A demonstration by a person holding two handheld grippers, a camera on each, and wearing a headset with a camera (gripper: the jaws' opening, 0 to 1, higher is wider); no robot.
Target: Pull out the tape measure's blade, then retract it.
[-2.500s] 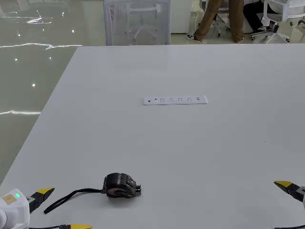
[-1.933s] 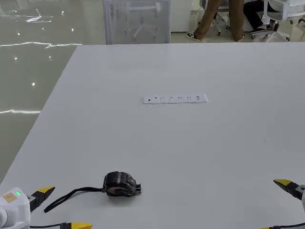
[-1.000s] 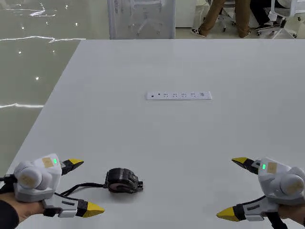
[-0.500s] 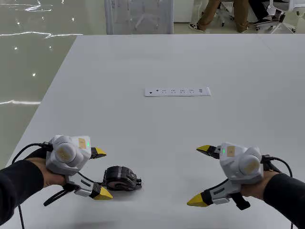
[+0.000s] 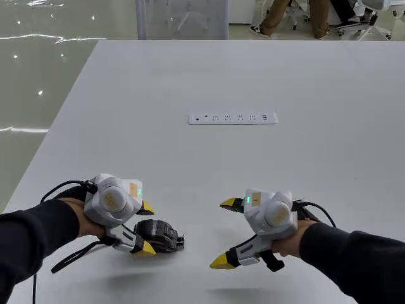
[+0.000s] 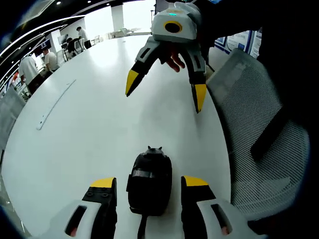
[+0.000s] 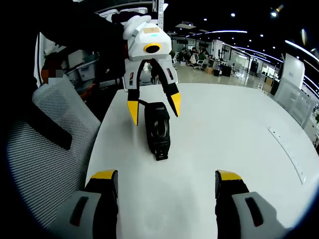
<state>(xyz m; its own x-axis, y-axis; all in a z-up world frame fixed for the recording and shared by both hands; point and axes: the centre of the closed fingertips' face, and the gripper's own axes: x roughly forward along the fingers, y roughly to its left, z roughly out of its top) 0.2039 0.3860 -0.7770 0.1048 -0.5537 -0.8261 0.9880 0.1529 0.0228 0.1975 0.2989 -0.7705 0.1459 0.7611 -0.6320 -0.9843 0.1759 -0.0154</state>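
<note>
- A black, rounded plastic tape measure [image 5: 161,234] lies on a white workbench top [image 5: 253,164], between the two yellow-tipped jaws of the white hand-held left gripper [image 5: 145,228].
- In the left gripper view the left gripper's jaws are seen spread apart, one on each side of the case. A narrow gap of tabletop shows on either side, so nothing is clamped.
- The case's front end, where a small tab is seen, points away from the left gripper and toward the white, yellow-tipped right gripper [image 5: 224,232].
- The right gripper is held with its jaws wide apart and with bare tabletop between them. It faces the left gripper, and the tape measure is seen well ahead of its tips in the right gripper view.
- A black wrist strap [image 5: 76,256] trails from the back of the case, passing under the left gripper and out behind it toward the table's near edge.
- Each gripper is grasped by a hand in a dark sleeve, and a black cable is seen running back from each.
- A flat white power strip [image 5: 233,118] with a row of sockets lies far ahead of both grippers, toward the middle of the table.
- A grey mesh chair back [image 6: 259,149] is seen to the outer side of the left gripper in the left gripper view.
- Beyond the far edge of the table, a glossy floor [image 5: 38,76] and the legs of a seated person [image 5: 278,16] are seen.
</note>
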